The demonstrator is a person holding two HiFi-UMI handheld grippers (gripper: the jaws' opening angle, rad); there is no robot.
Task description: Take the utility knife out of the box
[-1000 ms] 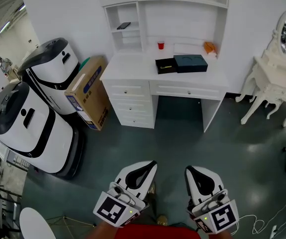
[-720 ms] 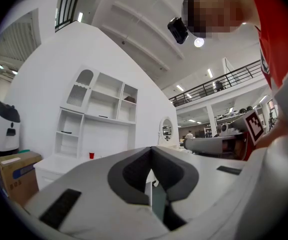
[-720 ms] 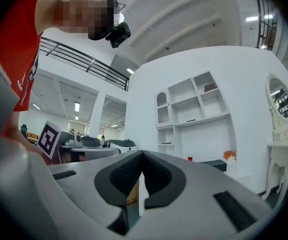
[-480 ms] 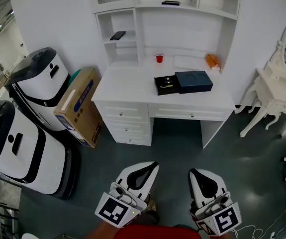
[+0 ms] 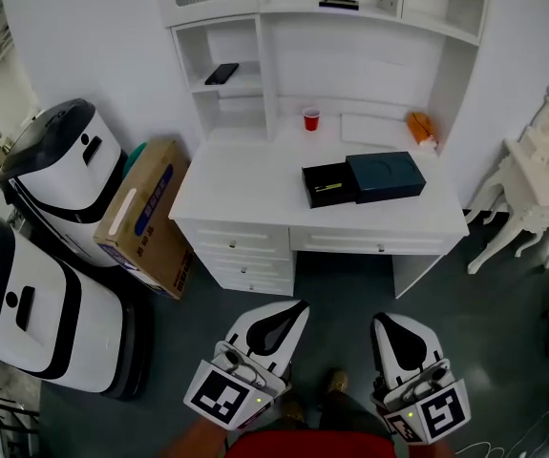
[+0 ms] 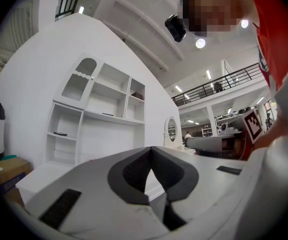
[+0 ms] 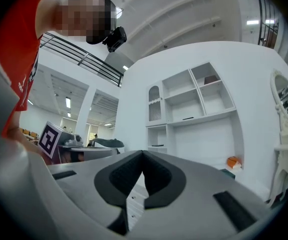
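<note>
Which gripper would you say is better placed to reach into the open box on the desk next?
Left, marginally. The left gripper and right gripper are both shut and short of the desk, but the open box tray lies nearer the left one's line; the lid sits on the right's side.

No legible text. Blue print on cardboard box (image 5: 143,216), middle left, too small to read. Square black-and-white codes on left gripper (image 5: 299,306) and right gripper (image 5: 381,320), bottom edge.
</note>
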